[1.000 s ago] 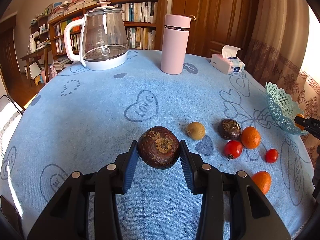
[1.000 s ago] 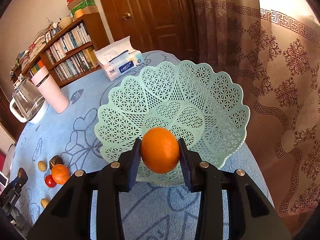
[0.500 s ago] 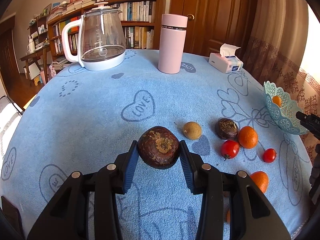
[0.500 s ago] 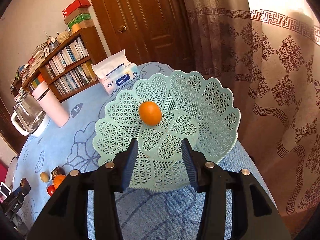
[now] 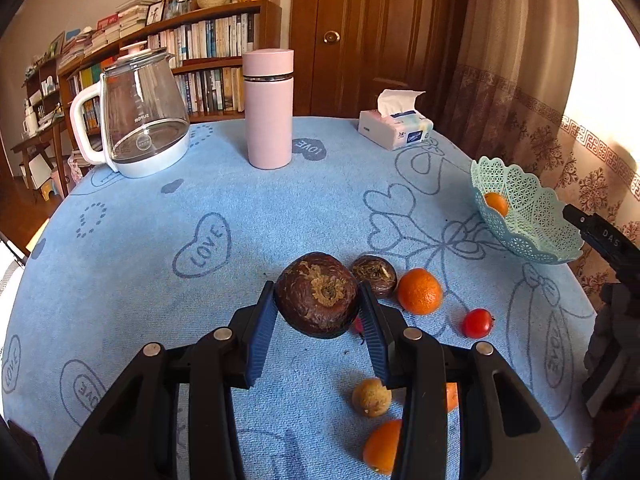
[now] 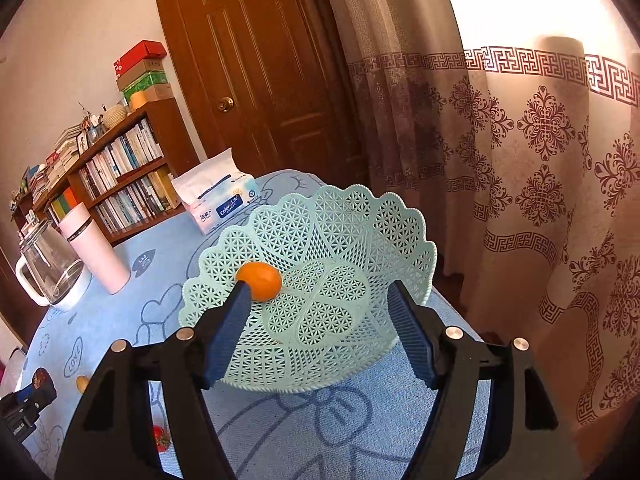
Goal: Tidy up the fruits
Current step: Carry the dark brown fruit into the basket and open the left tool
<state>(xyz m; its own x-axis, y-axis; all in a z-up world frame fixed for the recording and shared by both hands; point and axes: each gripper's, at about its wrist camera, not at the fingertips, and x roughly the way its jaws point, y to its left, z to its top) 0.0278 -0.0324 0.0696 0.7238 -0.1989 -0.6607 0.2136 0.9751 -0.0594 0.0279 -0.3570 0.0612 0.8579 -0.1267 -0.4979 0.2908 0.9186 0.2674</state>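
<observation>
My left gripper (image 5: pixel 318 308) is shut on a dark brown water chestnut (image 5: pixel 318 294), lifted above the blue tablecloth. Below it lie a second chestnut (image 5: pixel 375 274), an orange (image 5: pixel 419 291), a cherry tomato (image 5: pixel 477 323), a small tan fruit (image 5: pixel 371 397) and more oranges (image 5: pixel 382 446). The mint lattice basket (image 5: pixel 532 216) (image 6: pixel 344 236) stands at the table's right edge with one orange (image 6: pixel 260 281) (image 5: pixel 496 203) inside. My right gripper (image 6: pixel 318 304) hovers in front of the basket, jaws opening, nothing between them.
A glass kettle (image 5: pixel 138 120), a pink flask (image 5: pixel 267 108) and a tissue pack (image 5: pixel 394 128) stand along the far side of the table. Curtains (image 6: pixel 540 180) hang just past the basket. A bookshelf and a wooden door are behind.
My right gripper let go of the orange, which now lies in the basket, and its jaws have spread wide. My left gripper carried the chestnut rightward over the loose fruit.
</observation>
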